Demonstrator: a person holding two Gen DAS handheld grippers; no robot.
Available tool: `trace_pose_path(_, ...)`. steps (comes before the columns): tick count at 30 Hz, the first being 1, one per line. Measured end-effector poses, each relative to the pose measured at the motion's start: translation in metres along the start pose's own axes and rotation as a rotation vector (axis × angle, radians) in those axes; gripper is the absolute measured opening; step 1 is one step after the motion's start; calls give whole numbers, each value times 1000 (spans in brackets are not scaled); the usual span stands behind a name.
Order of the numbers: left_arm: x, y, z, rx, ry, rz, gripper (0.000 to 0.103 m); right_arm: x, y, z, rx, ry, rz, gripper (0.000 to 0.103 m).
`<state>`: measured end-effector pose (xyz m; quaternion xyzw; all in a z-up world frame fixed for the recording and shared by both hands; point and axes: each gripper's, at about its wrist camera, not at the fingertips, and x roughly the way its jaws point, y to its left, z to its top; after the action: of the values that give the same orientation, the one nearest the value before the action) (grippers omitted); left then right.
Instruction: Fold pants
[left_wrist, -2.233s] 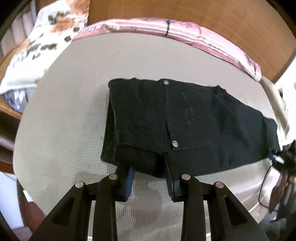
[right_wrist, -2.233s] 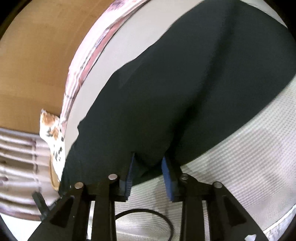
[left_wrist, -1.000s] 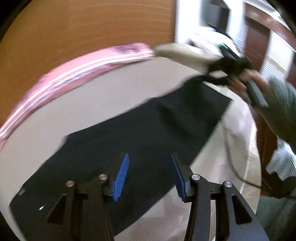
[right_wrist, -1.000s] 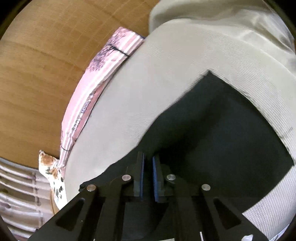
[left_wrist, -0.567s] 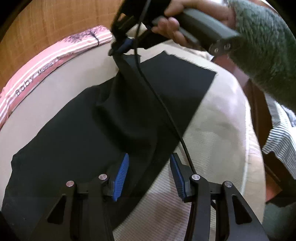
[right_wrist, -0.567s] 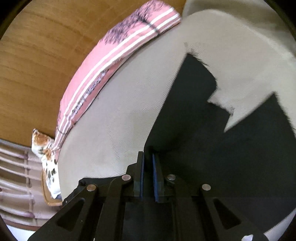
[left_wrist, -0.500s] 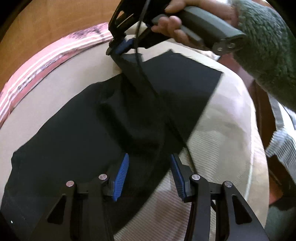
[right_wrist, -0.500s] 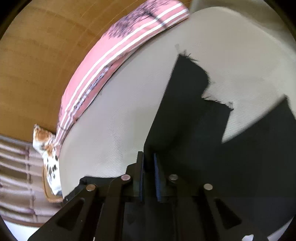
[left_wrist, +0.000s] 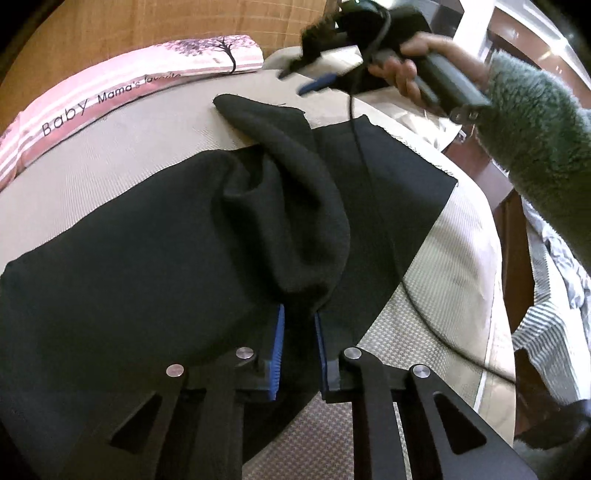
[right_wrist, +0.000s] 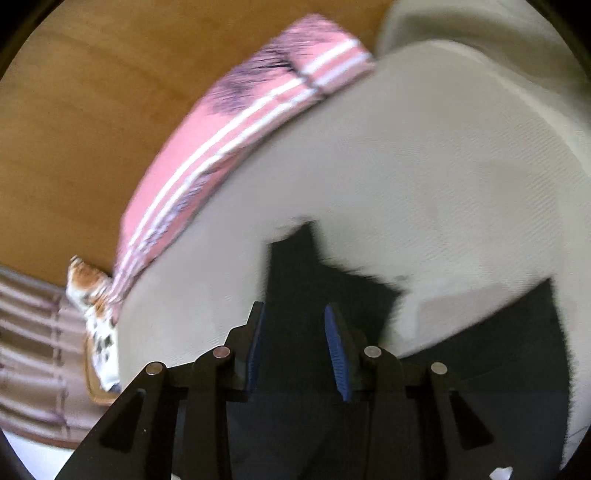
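Left gripper (left_wrist: 298, 332) is closing on the pants (left_wrist: 147, 258) fold at six o'clock; right gripper (right_wrist: 293, 332) is opening, fabric released. Best to pinch both layers squarely.

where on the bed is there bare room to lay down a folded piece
Bare beige bed cover runs between the black pants and the pink striped pillow; another patch lies beside the pants' hem edge, crossed by a cable. The middle is crowded by bunched cloth and both grippers.
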<state>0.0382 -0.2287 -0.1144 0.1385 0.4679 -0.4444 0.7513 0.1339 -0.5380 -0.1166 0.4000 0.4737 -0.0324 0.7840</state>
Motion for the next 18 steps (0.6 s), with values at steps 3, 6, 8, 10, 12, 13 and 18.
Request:
trace_pose_path(3, 1, 0, 1, 1, 5, -3, 16, 11, -17, 4, 42, 9, -24, 31)
trace_pose_path(6, 2, 2, 2, -9, 9, -9, 16, 19, -28, 2, 67, 16, -46, 31)
trace_pose_path(8, 2, 2, 1, -13, 11, -10, 16, 21, -33, 2, 81, 14, -28, 31)
trace_pose_path(10, 3, 1, 2, -16, 14, -12, 16, 24, -36, 1, 82, 13, -13, 31)
trace_pose_path(12, 4, 2, 2, -22, 18, -14, 16, 27, -37, 2, 80, 1, 12, 31)
trace_pose_path(13, 4, 2, 2, -22, 19, -13, 16, 29, -36, 2, 82, -6, 17, 28)
trace_pose_path(18, 4, 1, 3, -27, 25, -7, 16, 32, -36, 4, 101, -20, 44, 7)
